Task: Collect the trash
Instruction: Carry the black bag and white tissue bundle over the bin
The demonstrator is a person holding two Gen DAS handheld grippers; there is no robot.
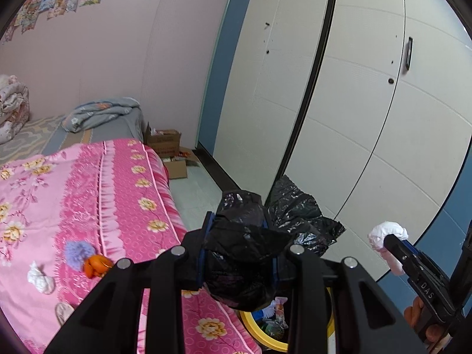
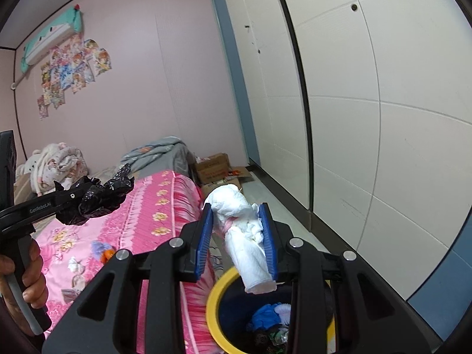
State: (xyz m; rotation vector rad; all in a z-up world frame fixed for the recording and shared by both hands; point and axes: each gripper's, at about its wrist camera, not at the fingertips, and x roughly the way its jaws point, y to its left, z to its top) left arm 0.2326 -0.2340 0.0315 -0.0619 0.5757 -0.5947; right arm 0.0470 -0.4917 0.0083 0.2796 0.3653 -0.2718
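The left hand-held gripper (image 1: 239, 247) was clamped on a crumpled black plastic bag (image 1: 242, 265); the right hand-held gripper (image 2: 239, 236) squeezed a white tissue wad (image 2: 247, 244) above the yellow-rimmed bin (image 2: 215, 301). Only the left view showed more scraps (image 1: 88, 259) on the pink bed (image 1: 118, 194) clearly.

Bin (image 2: 213, 298) rim cut off by the bottom edge and half hidden behind the right gripper's frame. Contents (image 2: 267, 318) too jumbled to name. Small scraps on the bed (image 1: 41, 277), at the left edge, too blurred to identify.
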